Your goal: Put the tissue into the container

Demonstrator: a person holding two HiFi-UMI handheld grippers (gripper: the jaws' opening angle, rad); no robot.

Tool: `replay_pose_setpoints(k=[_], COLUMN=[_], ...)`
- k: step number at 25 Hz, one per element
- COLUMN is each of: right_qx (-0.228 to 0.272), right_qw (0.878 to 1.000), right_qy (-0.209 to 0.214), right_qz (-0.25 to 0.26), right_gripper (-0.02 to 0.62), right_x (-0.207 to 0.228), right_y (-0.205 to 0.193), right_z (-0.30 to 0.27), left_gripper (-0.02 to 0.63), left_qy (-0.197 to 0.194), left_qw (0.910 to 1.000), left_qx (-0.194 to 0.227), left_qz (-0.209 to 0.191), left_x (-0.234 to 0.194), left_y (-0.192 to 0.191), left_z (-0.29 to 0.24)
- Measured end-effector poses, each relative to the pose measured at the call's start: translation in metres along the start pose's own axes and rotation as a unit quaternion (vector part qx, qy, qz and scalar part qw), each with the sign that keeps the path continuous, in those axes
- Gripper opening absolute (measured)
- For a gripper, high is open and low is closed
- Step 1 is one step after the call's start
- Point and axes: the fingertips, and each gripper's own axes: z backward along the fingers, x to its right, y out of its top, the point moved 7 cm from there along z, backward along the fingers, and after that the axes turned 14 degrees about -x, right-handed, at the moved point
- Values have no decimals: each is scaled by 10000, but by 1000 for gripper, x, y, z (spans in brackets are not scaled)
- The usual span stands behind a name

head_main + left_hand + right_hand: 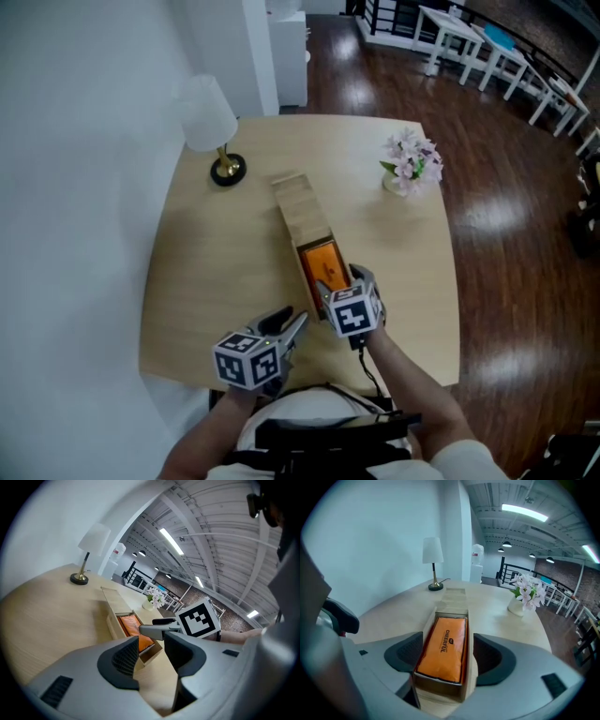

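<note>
Orange tissue pack [443,646]: lies flat inside the container, filling its open near half; dark print runs along the top.
Container [438,686]: long, narrow box of pale wood, lying on the worktop with one end toward the person.
Lid [300,211]: same pale wood, covering the container's far half, so the near half is uncovered.
Right gripper [343,287]: over the container's near end, tilted downward. Fingers are wide apart, one on each side of the box, with the pack showing between them. A slim gap shows at the right-hand wall, and nothing is gripped.
Left gripper [151,656]: just left of the right gripper, near the worktop's front edge and clear of the container. Fingers are apart with only bare worktop between them, aimed toward the box's near corner.
Worktop [216,272]: light wood with rounded corners, standing against a white wall on the left.
Lamp [211,122]: white shade on a brass stem and dark round base, at the far left corner, well apart from the container.
Flowers [412,159]: pale pink bunch in a small white vase, at the far right, well apart from the container.
Floor [506,244]: dark glossy wood boards.
</note>
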Motion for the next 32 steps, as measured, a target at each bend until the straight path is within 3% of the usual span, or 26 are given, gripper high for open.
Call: replay_pose_setpoints(k=[16,32], right_qx=[285,651], right_qw=[9992,9973], right_qy=[177,284], right_qz=[217,-164], right_gripper=[341,341], right_x=[26,63], right_y=[-25,-59], right_z=[39,94], left_gripper=[172,172], left_qy=[-278,-282], left_qw=[9993,9994], left_qx=[181,196], left_qz=[-180,-35], left_x=[33,64], left_y=[0,-16], left_z=[-4,-7])
